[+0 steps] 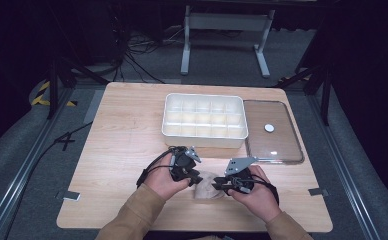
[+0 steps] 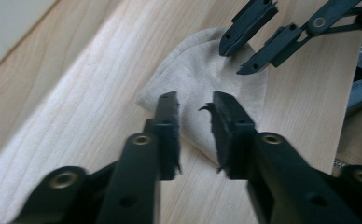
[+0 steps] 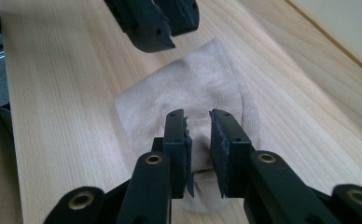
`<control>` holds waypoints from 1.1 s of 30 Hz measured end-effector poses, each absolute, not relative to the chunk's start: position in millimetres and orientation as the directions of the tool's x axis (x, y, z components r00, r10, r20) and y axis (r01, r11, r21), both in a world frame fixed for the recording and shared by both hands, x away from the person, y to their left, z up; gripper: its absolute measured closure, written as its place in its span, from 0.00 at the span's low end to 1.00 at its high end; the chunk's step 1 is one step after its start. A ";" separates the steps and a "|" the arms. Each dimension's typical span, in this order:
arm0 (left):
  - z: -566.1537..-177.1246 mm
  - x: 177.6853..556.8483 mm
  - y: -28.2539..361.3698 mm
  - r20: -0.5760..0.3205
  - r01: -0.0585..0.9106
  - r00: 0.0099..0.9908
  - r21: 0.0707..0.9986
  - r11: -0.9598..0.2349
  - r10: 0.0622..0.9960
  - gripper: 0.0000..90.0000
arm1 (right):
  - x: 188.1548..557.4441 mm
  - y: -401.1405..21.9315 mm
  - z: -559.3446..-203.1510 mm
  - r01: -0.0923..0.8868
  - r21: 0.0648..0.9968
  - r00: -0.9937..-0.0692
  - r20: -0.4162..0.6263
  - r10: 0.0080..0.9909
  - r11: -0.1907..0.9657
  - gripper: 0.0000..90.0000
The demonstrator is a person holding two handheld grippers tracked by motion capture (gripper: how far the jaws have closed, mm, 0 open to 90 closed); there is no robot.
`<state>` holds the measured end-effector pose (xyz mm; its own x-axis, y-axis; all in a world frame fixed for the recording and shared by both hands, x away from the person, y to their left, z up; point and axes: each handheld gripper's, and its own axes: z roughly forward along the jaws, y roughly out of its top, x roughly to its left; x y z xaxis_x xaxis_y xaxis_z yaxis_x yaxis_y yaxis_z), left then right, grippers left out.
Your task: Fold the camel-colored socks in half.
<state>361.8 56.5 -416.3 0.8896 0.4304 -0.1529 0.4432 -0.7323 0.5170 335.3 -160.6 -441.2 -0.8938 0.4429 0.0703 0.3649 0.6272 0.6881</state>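
The beige cloth (image 1: 207, 186) lies flat on the table (image 1: 122, 145) at 6 o'clock, long axis 9-to-3. Left gripper (image 1: 194, 177) and right gripper (image 1: 221, 186) hover released over its ends. No writing is readable.

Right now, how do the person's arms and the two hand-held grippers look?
The person wears tan long sleeves. Each hand-held gripper is black: the left hand-held gripper trails a black cable, and the right hand-held gripper carries a grey three-cornered plate. The jaws are flat black bars with brass-coloured pivots and worn dark pads.
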 end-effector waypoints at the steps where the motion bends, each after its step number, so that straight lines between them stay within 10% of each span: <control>1: -416.3 361.8 56.5 -0.153 0.443 0.890 0.517 -0.732 0.430 0.84 | 335.3 -160.6 -441.2 0.365 0.688 -0.894 0.070 0.443 0.627 0.85; 33: -440.7 363.5 36.1 -0.149 0.459 0.886 0.419 -0.783 0.439 0.91 | 339.6 -181.1 -461.1 0.328 0.638 -0.929 0.084 0.361 0.696 0.78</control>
<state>363.5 36.1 -440.7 0.8858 0.4393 -0.1495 0.4592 -0.7834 0.4188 339.6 -181.1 -461.1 -0.9288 0.3609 0.0838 0.3281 0.6965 0.6382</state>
